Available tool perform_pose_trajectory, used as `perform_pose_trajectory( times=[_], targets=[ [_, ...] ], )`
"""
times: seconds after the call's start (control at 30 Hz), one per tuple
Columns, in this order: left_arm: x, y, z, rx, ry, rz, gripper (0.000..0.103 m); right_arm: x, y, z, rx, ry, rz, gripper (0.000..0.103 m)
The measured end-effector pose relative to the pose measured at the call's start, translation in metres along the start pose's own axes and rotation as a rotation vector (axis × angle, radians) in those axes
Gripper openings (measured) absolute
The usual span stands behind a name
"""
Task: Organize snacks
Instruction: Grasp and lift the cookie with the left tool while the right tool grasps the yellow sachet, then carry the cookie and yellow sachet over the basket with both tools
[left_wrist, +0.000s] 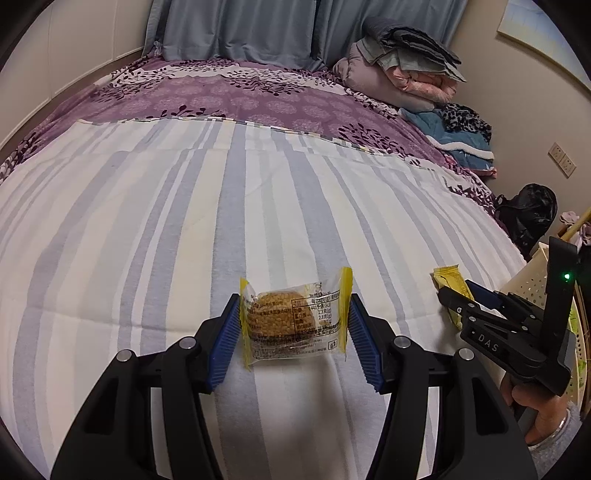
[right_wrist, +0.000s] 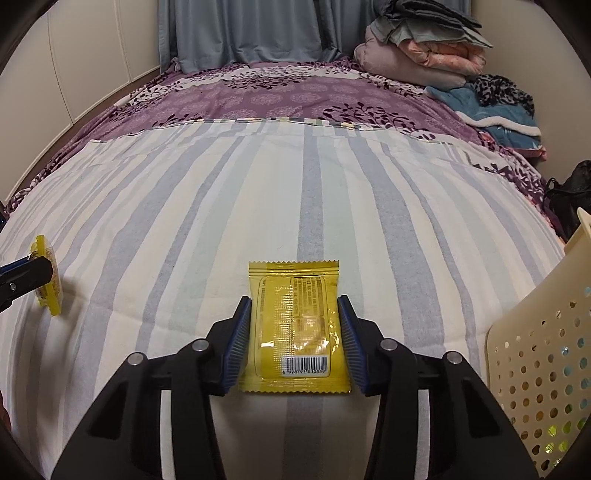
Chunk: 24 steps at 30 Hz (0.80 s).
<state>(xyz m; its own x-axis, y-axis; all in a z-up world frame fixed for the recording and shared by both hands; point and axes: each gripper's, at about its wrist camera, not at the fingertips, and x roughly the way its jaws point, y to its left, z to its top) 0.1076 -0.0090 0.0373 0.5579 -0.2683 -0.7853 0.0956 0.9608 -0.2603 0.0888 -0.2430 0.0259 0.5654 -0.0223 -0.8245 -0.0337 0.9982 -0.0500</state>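
Observation:
My left gripper (left_wrist: 294, 328) is shut on a clear, yellow-edged cookie packet (left_wrist: 291, 319), its blue pads against both ends, low over the striped bed cover. My right gripper (right_wrist: 294, 341) is shut on a flat yellow snack packet (right_wrist: 295, 328) with a barcode, pads pressed on both sides. In the left wrist view the right gripper (left_wrist: 454, 301) shows at the right with the yellow packet (left_wrist: 452, 286) in it. In the right wrist view the left gripper (right_wrist: 26, 280) and cookie packet (right_wrist: 48, 280) show at the far left.
A cream perforated plastic basket (right_wrist: 535, 350) stands at the right beside the bed, also in the left wrist view (left_wrist: 532, 284). Folded blankets (left_wrist: 410, 62) and clothes lie at the bed's far right. A black bag (left_wrist: 528, 210) sits on the floor.

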Motion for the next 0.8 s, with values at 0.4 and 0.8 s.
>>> perform_pose_trajectory(
  times=[0.4, 0.8],
  targets=[
    [-0.02, -0.013, 0.003, 0.024, -0.034, -0.016, 0.059, -0.041, 0.002, -0.002, 0.012, -0.07, 0.035, 0.046],
    [-0.055, -0.036, 0.004, 0.066, -0.093, -0.036, 0.059, -0.089, -0.006, -0.004, 0.031, -0.154, 0.062, 0.046]
  ],
)
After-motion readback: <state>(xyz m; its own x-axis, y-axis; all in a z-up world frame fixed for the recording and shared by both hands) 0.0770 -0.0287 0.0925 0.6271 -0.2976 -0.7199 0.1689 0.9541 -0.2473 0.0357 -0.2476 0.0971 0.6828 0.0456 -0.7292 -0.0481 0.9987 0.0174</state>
